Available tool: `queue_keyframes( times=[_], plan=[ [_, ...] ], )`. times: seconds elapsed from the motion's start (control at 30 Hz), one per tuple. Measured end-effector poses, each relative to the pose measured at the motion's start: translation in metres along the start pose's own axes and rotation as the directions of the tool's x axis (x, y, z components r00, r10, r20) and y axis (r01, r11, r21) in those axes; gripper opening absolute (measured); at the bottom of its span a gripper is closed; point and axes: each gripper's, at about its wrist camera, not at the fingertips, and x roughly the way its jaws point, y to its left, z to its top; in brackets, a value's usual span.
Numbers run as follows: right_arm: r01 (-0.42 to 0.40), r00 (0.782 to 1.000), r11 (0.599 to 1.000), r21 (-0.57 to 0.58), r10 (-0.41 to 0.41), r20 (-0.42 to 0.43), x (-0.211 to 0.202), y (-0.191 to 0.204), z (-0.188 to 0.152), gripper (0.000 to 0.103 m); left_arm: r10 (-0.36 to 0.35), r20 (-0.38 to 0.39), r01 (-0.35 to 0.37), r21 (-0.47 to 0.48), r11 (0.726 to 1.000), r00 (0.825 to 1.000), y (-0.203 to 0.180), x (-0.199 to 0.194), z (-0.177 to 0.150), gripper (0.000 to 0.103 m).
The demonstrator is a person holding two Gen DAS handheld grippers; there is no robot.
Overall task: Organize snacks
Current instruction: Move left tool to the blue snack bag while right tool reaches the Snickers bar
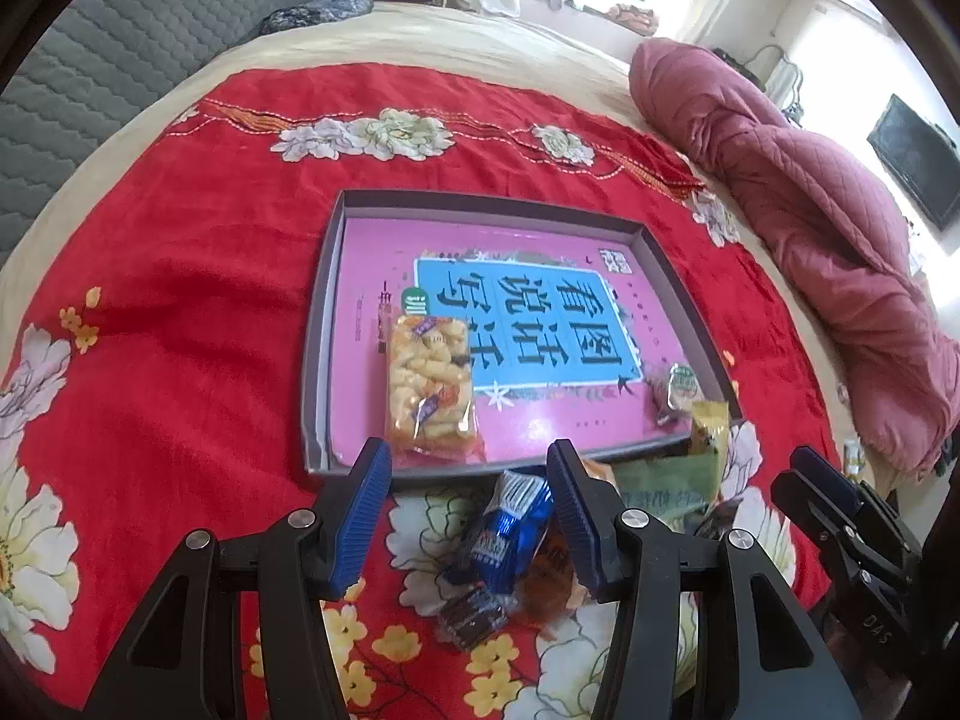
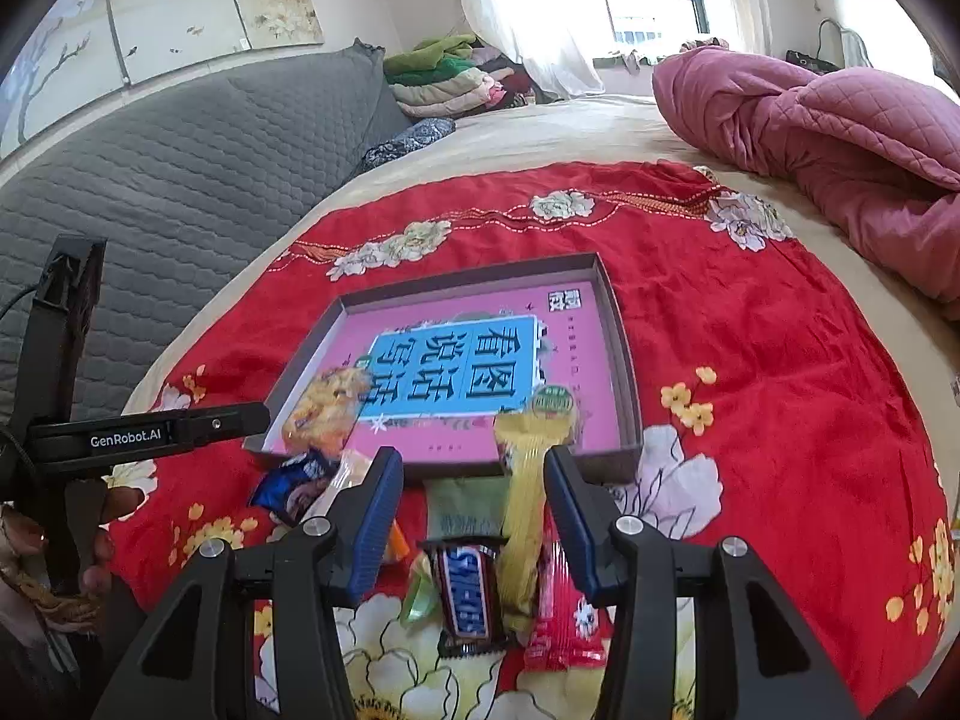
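Left wrist: red floral blanket (image 1: 180, 360); pink quilt (image 1: 810, 228).

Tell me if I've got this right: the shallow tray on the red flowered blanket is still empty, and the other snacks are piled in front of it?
Not quite. The tray already holds a bag of orange puffed snacks, as the left wrist view shows. The rest stands: it sits on the red flowered blanket, with other snacks such as the blue packet piled in front.

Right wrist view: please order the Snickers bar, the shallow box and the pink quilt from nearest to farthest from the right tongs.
1. Snickers bar: on the red cloth, between the right tongs.
2. Shallow box: straight ahead, mid-cloth.
3. Pink quilt: far right, beyond the cloth.
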Motion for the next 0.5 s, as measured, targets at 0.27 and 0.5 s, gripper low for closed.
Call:
queue_keyframes(
  times=[0.27,0.5],
  plan=[
    [-0.008,0.999,1.0,-0.014,0.008,-0.035,-0.006,0.007,-0.013,0.049,-0.002,-0.026,0.002,0.017,1.0,1.0,0.001,-0.001,-0.01,0.056],
    [-0.014,0.998,1.0,-0.023,0.012,-0.062,-0.008,0.013,-0.023,0.049,-0.005,-0.033,0.006,0.017,1.0,0.999,0.004,-0.003,-0.015,0.056]
  ],
)
